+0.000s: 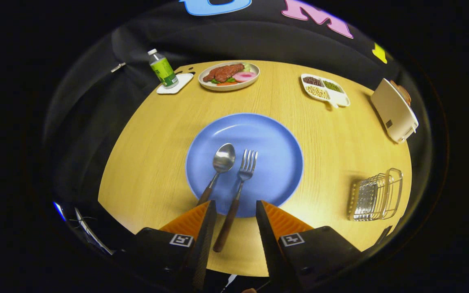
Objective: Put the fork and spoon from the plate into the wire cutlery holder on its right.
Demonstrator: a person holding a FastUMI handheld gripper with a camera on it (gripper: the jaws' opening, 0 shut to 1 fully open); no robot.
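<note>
We see a round wooden table [145, 162] w/ a big blue plate [275, 142] at centre. On it lie the spoon [223, 159] and, just beside it on the right, the fork [246, 166], both w/ brown handles running off the plate's near rim. Right of the plate, well apart, sits the wire cutlery holder [377, 196], nothing in it. At the far right edge is a white toaster [394, 110]. Far side: an oval plate of food [229, 75], a white divided dish [325, 90] w/ beans & grains, and a green-label bottle [162, 69] on a small white tray [176, 84]; label too small to read. Our gripper [236, 212] has fingers apart, gripping nothing; the fork handle runs between them, the spoon handle ends at the left fingertip.
</note>
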